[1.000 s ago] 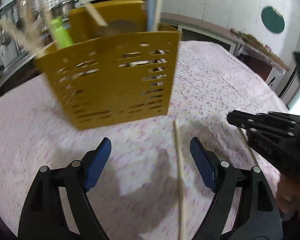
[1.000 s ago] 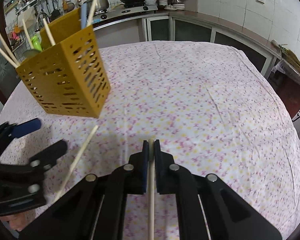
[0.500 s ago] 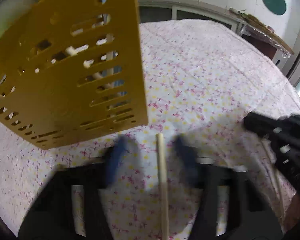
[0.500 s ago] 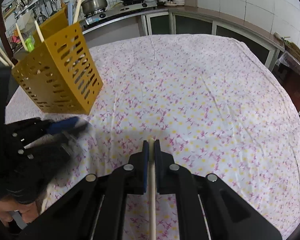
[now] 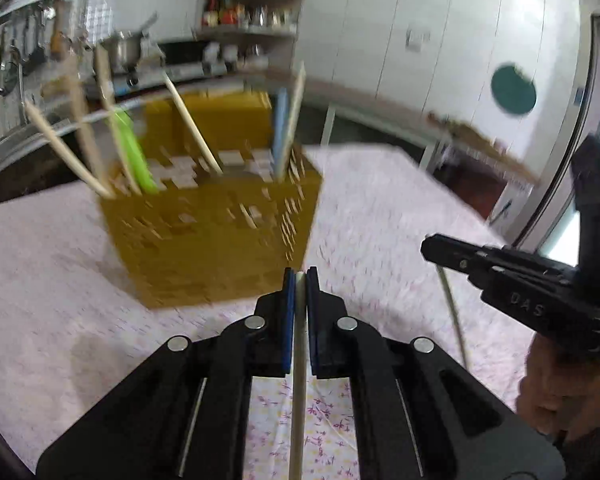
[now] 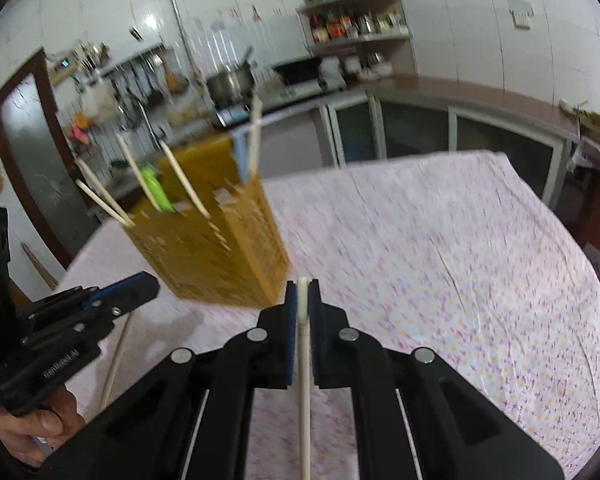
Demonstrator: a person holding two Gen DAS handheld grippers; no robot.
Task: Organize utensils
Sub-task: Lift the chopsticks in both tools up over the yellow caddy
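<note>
A yellow slotted utensil holder (image 5: pixel 212 236) stands on the floral tablecloth (image 5: pixel 380 208), with several chopsticks, a green utensil (image 5: pixel 132 152) and a blue one in it. It also shows in the right wrist view (image 6: pixel 216 248). My left gripper (image 5: pixel 300 276) is shut on a pale chopstick (image 5: pixel 298 380), just in front of the holder's right corner. My right gripper (image 6: pixel 302 286) is shut on another chopstick (image 6: pixel 305 380), near the holder's front corner. Each gripper shows in the other's view, the right one (image 5: pixel 500 272) and the left one (image 6: pixel 100 304).
A kitchen counter with a pot (image 6: pixel 228 80), stove and a shelf of jars (image 6: pixel 352 24) runs behind the table. The tablecloth (image 6: pixel 460 260) stretches to the right of the holder. A dark doorway (image 6: pixel 32 152) is at far left.
My left gripper has shut on the chopstick that lay on the cloth and lifted it. Both grippers have risen and tilted up toward the holder; the right one kept its chopstick.
</note>
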